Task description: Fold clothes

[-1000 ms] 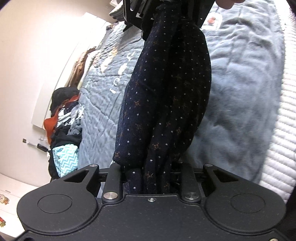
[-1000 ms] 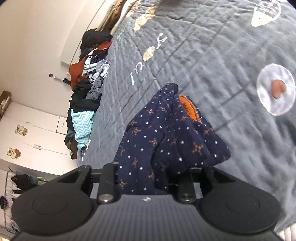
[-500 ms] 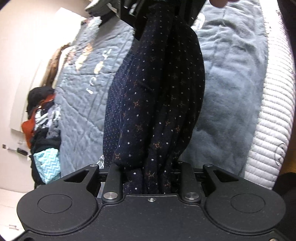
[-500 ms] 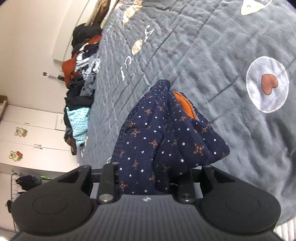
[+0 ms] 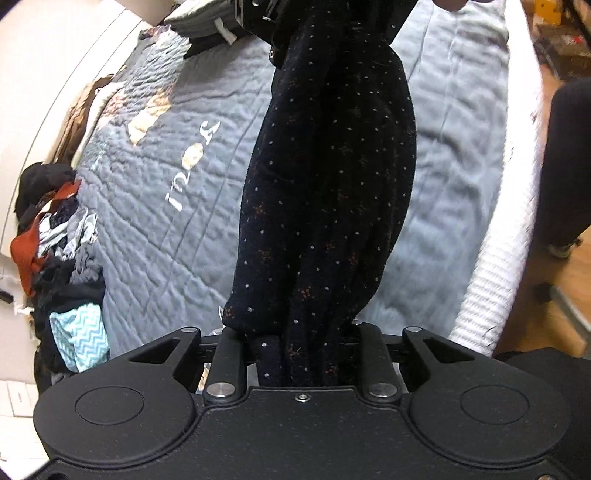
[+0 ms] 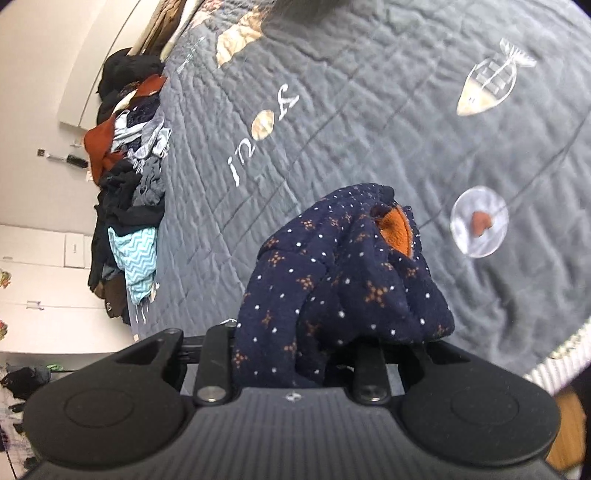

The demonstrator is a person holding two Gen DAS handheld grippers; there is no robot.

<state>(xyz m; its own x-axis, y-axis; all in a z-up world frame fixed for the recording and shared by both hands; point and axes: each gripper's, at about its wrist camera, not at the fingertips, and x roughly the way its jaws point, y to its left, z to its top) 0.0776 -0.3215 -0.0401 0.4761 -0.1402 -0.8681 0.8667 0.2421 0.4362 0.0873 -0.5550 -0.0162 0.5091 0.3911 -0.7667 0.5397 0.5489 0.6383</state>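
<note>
Navy fabric with small dots, the garment (image 5: 325,206), stretches from the left gripper (image 5: 299,354) up to the right gripper (image 5: 314,22) at the top of the left wrist view; the left jaws are clamped on its bunched end. It hangs above the grey quilt (image 5: 166,229). In the right wrist view, the right gripper (image 6: 291,354) is clamped on a bundle of the same garment (image 6: 332,280), orange lining showing. A pile of clothes (image 6: 125,192) lies at the edge of the quilt (image 6: 369,110).

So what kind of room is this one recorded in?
Most likely a bedroom: a quilted grey bedspread covers a bed, a heap of unfolded clothes lies along its far edge, and white cupboard doors stand beyond it.
</note>
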